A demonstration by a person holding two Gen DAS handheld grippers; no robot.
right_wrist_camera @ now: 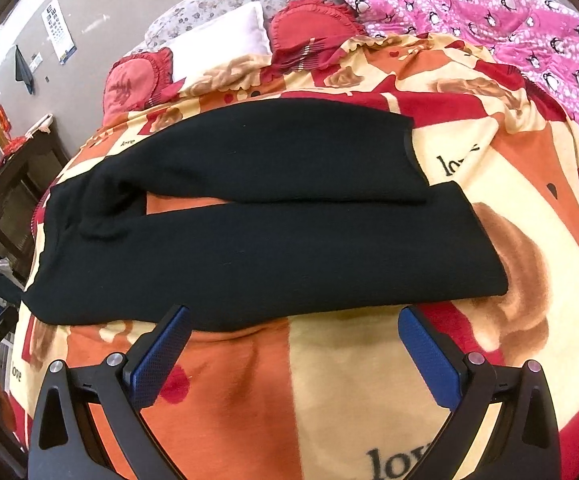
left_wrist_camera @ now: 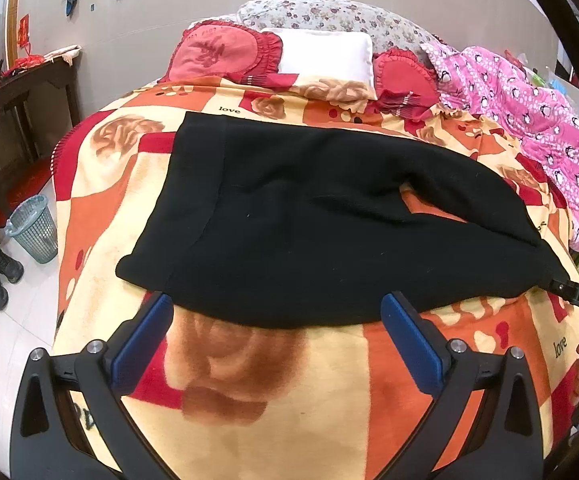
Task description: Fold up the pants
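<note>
Black pants (left_wrist_camera: 309, 216) lie spread flat on an orange, red and cream flowered blanket (left_wrist_camera: 289, 380) on a bed, waistband to the left, legs to the right. In the right wrist view the pants (right_wrist_camera: 249, 240) show both legs side by side, the far leg overlapping the near one at the cuffs. My left gripper (left_wrist_camera: 277, 312) is open just in front of the pants' near edge, by the waist end. My right gripper (right_wrist_camera: 295, 324) is open too, at the near edge of the near leg. Neither holds anything. The other gripper's body (left_wrist_camera: 577, 296) shows at the right edge.
Red heart cushions (left_wrist_camera: 221, 54), a white pillow (left_wrist_camera: 325, 56) and a flowered pillow lie at the head of the bed. A pink penguin quilt (left_wrist_camera: 529, 120) is heaped on the far right. A grey mesh bin (left_wrist_camera: 35, 228), a dark wooden table (left_wrist_camera: 13, 120) and a person's shoes (left_wrist_camera: 1, 276) stand left.
</note>
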